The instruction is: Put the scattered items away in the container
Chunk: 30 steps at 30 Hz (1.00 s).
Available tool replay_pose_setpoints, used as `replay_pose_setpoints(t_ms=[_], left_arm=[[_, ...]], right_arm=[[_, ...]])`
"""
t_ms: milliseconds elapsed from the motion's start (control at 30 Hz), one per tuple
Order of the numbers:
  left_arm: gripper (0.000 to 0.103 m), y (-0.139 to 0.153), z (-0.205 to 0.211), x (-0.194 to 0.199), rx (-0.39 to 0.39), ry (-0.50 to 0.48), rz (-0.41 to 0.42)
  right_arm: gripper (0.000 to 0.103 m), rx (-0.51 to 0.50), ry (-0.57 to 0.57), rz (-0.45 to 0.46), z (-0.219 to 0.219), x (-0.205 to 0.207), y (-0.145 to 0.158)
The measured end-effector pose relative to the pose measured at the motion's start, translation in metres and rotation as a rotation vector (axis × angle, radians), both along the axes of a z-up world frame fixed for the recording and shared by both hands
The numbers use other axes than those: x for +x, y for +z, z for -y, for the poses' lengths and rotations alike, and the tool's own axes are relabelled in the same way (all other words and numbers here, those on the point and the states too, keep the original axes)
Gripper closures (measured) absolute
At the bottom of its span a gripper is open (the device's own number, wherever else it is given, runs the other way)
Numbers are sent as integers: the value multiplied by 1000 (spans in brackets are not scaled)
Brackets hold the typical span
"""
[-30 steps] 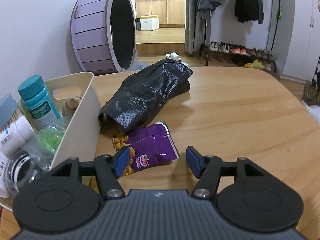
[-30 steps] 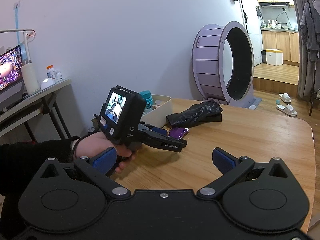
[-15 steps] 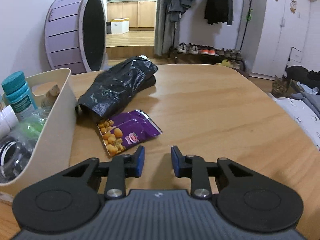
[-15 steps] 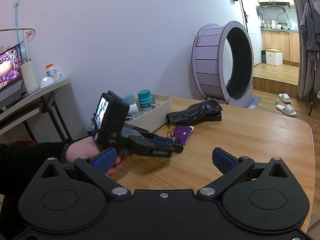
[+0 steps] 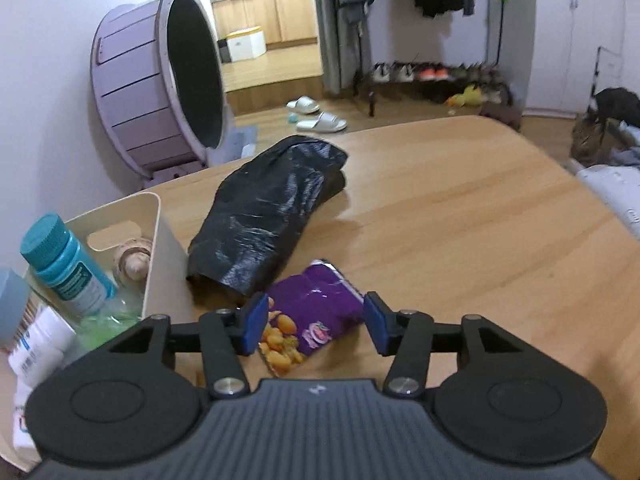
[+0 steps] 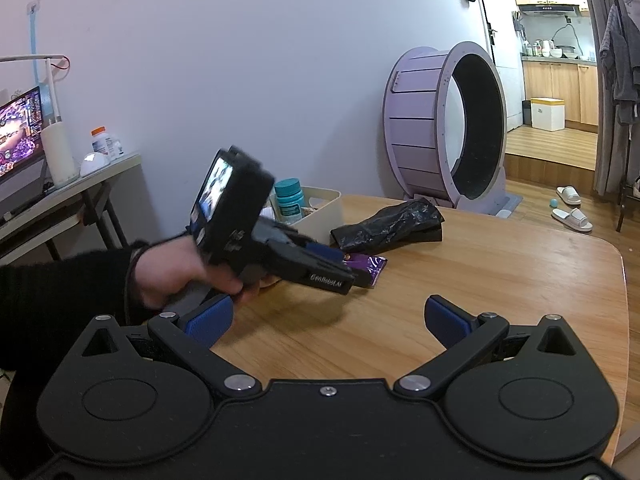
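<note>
The purple snack packet (image 5: pixel 316 312) lies flat on the table (image 5: pixel 460 240), framed between the pads of the left claw (image 5: pixel 312 322), whose jaws are opening and don't touch it. The bin (image 5: pixel 160 264) stands at ten o'clock from the packet, and a black bag (image 5: pixel 268 212) touches it at twelve. The right claw (image 6: pixel 326 316) hangs spread wide and empty over bare tabletop.
</note>
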<state>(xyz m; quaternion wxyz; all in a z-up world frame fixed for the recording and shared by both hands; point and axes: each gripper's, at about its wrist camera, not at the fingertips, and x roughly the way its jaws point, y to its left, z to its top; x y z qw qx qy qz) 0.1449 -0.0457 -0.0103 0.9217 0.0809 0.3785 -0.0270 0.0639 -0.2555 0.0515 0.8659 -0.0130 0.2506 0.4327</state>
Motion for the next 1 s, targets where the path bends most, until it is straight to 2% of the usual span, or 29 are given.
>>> replay_pose_setpoints(t_ms=[133,167,233,300,433,533,567,767,1000], left_arm=[[40,-9,0,11,11,21,-44],[36,-12,-1,12,8,23,-51],[31,-15,-1,12,-3,17,-45],[28,-15,-2,11,-22,24,-50],[29,-15,-8,13,-106,62,-77],[49,-16,-6,2,-111,16,-31],[63,-15,-6,-1,-112,17,-23],[90,-8,-13,-10,-173,17,22],[97,1,-17,-20,-209,-12,96]], right_arm=[[0,-4,6,1,-2,-1,0],[0,-6,9,1,-2,-2,0],[0,-9,12,1,-2,-2,0],[0,-11,10,-1,-1,-2,0],[0,-10,5,-3,1,-3,1],[0,-7,11,1,1,-5,2],[0,-6,12,1,2,-6,3],[0,-6,10,2,1,-5,4],[0,-2,6,3,3,-3,3]])
